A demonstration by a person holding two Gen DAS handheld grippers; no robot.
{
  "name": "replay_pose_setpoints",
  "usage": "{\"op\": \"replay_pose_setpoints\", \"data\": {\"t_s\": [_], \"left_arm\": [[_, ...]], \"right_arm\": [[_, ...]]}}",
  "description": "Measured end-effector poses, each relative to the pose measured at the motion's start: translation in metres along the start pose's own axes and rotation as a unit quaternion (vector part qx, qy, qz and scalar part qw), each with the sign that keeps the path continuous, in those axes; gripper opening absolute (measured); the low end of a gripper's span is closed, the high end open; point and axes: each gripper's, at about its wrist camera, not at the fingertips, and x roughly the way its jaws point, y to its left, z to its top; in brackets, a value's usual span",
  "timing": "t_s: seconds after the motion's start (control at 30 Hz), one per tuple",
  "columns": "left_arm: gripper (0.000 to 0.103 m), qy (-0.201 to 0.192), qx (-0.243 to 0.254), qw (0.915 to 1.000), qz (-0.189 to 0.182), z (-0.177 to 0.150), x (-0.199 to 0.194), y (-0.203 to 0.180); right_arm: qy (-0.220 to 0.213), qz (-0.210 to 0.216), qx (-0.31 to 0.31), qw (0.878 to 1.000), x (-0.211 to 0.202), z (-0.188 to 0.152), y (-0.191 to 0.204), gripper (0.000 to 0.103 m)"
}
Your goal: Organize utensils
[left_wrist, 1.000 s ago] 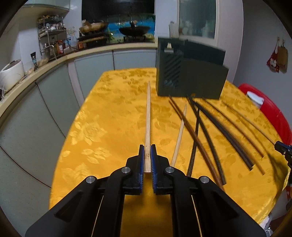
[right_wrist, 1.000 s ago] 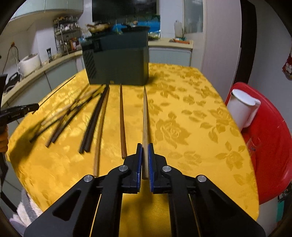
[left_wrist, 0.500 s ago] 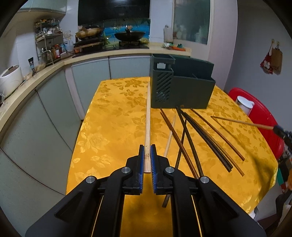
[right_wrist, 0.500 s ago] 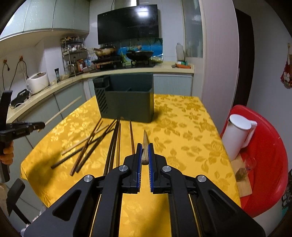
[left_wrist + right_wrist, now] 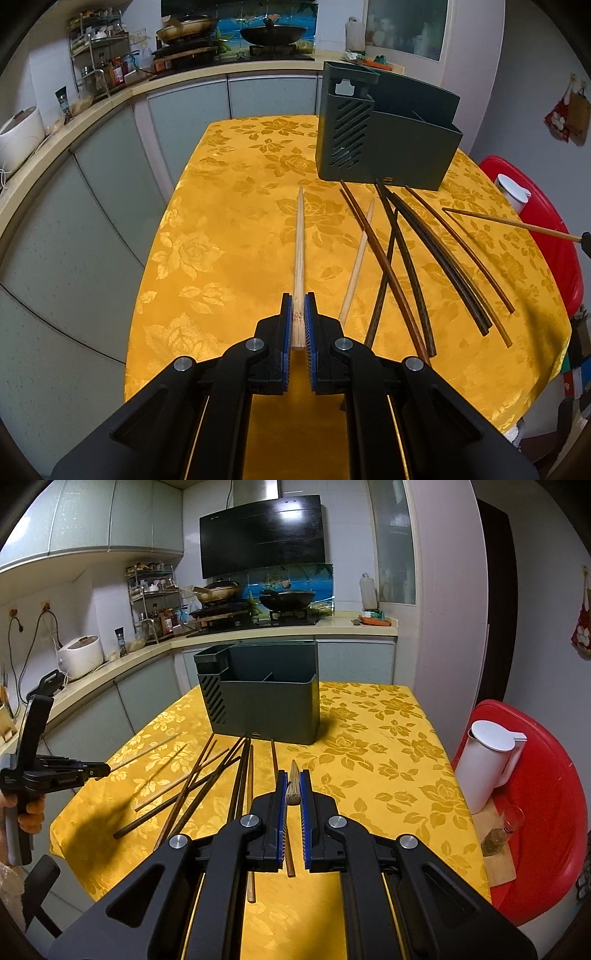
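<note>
- Both claws have lifted their chopsticks off the table since the earlier frames; the dark holder, then close ahead of each camera, now stands further back on the yellow cloth
- Nearest in the left wrist view, the left claw (image 5: 299, 314) is clamped on the butt of a pale bamboo chopstick (image 5: 299, 251), which points up the frame, its tip short of the holder
- Bottom centre of the right wrist view, the right claw (image 5: 293, 786) is clamped on a brown chopstick (image 5: 293, 782), seen almost end-on
- Loose chopsticks (image 5: 413, 266) lie fanned and crossed on the table (image 5: 221, 221), middle right of the left view, tips toward the holder
- Utensil holder (image 5: 266, 701) stands upright beyond them; its divided compartments look empty, though their floors are hidden
- Risk, as I judge it: each stick is pinched only at one end, so it could pivot or slip; a tip could catch the holder's rim, miss its slot, or nudge the holder
</note>
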Motion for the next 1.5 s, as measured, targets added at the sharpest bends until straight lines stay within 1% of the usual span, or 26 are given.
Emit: {"op": "replay_pose_setpoints", "data": {"t_s": [0.07, 0.17, 0.43, 0.47, 0.7, 0.8, 0.83, 0.93, 0.97, 1.0, 1.07, 1.23, 1.37, 1.5], "left_arm": [[0.006, 0.001, -0.002, 1.0, -0.003, 0.003, -0.001, 0.0], [0.006, -0.004, -0.001, 1.0, 0.002, 0.009, -0.003, -0.002], [0.006, -0.032, -0.011, 0.9994, -0.009, 0.026, -0.014, -0.002], [0.0, -0.036, -0.011, 0.9992, -0.009, 0.028, -0.017, -0.002], [0.0, -0.058, 0.011, 0.9982, 0.0, 0.049, -0.032, -0.009], [0.0, -0.068, 0.016, 0.9976, 0.003, 0.048, -0.032, -0.009], [0.0, -0.069, 0.015, 0.9975, 0.005, 0.046, -0.031, -0.008], [0.001, -0.052, 0.004, 0.9986, -0.007, 0.035, -0.019, -0.003], [0.008, -0.043, 0.003, 0.999, -0.012, 0.028, -0.013, -0.003], [0.019, -0.038, 0.002, 0.9992, -0.015, 0.022, -0.01, -0.003], [0.033, -0.024, 0.004, 0.9994, -0.024, 0.005, 0.001, -0.005], [0.033, -0.002, 0.038, 0.999, -0.025, -0.03, 0.022, -0.015], [0.032, 0.005, 0.057, 0.9981, -0.02, -0.042, 0.03, -0.019], [0.02, 0.014, 0.072, 0.9971, -0.02, -0.048, 0.039, -0.024]], "right_arm": [[-0.001, 0.0, -0.001, 1.0, 0.0, 0.001, 0.001, 0.007], [-0.003, 0.002, -0.001, 1.0, 0.0, 0.003, 0.002, 0.007], [-0.007, 0.011, 0.005, 1.0, 0.002, 0.017, -0.001, 0.007], [-0.009, 0.013, 0.005, 1.0, 0.002, 0.021, -0.001, 0.007], [-0.01, 0.023, 0.009, 1.0, 0.016, 0.047, -0.004, 0.007], [-0.007, 0.031, 0.014, 0.999, 0.02, 0.052, -0.003, 0.007], [-0.008, 0.033, 0.011, 0.999, 0.02, 0.053, -0.001, 0.007], [-0.009, 0.035, 0.006, 0.999, 0.019, 0.053, 0.004, 0.007], [-0.009, 0.036, 0.005, 0.999, 0.018, 0.053, 0.005, 0.007], [-0.01, 0.036, 0.004, 0.999, 0.018, 0.053, 0.006, 0.007], [-0.012, 0.035, 0.001, 0.999, 0.017, 0.053, 0.007, 0.007], [-0.012, 0.034, 0.0, 0.999, 0.016, 0.053, 0.008, 0.007], [-0.012, 0.034, 0.001, 0.999, 0.016, 0.053, 0.008, 0.007], [-0.011, 0.034, 0.001, 0.999, 0.016, 0.054, 0.008, 0.007]]}}
